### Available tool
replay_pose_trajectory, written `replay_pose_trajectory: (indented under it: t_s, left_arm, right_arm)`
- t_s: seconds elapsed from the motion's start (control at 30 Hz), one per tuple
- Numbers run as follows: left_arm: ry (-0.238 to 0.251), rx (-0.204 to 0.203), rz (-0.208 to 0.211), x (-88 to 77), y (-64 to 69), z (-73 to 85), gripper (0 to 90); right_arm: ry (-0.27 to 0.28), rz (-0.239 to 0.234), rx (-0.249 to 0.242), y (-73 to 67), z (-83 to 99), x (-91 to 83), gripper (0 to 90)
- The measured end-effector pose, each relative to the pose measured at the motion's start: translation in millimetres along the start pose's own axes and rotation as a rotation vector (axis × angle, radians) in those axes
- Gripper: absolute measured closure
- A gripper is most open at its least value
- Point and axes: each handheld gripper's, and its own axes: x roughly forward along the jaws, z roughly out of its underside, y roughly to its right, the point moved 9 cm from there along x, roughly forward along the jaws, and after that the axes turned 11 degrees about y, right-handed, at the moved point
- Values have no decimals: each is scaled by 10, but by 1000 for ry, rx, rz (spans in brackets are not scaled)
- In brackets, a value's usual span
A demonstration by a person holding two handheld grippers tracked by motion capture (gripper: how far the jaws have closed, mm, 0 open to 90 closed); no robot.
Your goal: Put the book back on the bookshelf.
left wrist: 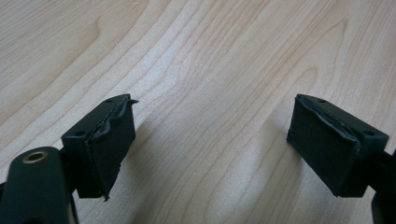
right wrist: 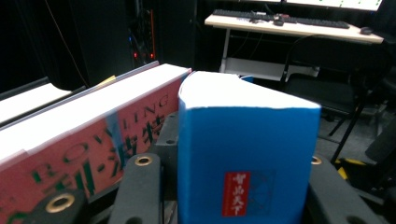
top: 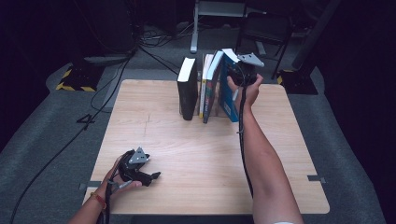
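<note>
The right gripper [top: 242, 74], held in the person's raised right hand [top: 246, 89] at the far side of the light wooden desk [top: 187, 154], has its black fingers [right wrist: 140, 186] clamped on the thick blue paperback book [right wrist: 247, 158]. In the right gripper view this book stands between the two fingers, its white page block on top. Its blue spine faces the camera and carries a small red label with white Chinese characters, too small to read surely, beside a faint line drawing.

In the high view the blue book [top: 227, 88] is the right-hand end of a short row of standing books near the desk's far edge, and it tilts leftward at the top. Just to its left leans a red-covered paperback book [right wrist: 88, 154]; its cover bears large green letters, of which "OWLING" can be made out, above green Chinese characters that are partly blurred. Farther left in the row stand a thin yellow-spined book [top: 203, 88] and, a little apart, a thick black hardback book [top: 187, 88] with white page edges.

The left gripper [top: 140, 170] rests low over the near left part of the desk in the person's left hand [top: 116, 179]. In the left gripper view its padded black fingers [left wrist: 105, 144] stand wide apart with bare wood grain between them.
</note>
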Motion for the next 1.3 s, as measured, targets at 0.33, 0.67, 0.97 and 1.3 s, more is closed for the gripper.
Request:
replay_pose_trajectory:
  t_s: [0.33, 0.67, 0.97, 1.3]
  left_arm:
    - [3, -1, 2, 6, 16, -3, 148]
    - [3, -1, 3, 5, 19, -3, 148]
    - [3, 0, 5, 7, 22, -3, 148]
    - [1, 5, 8, 6, 24, -3, 147]
  right_arm:
    - [-10, -47, -9, -12, 83, -213, 606]
    - [-89, -112, -24, -23, 158, -453, 595]
    - [-249, -182, -11, -25, 140, -517, 551]
    - [-409, -250, -19, 4, 126, -575, 496]
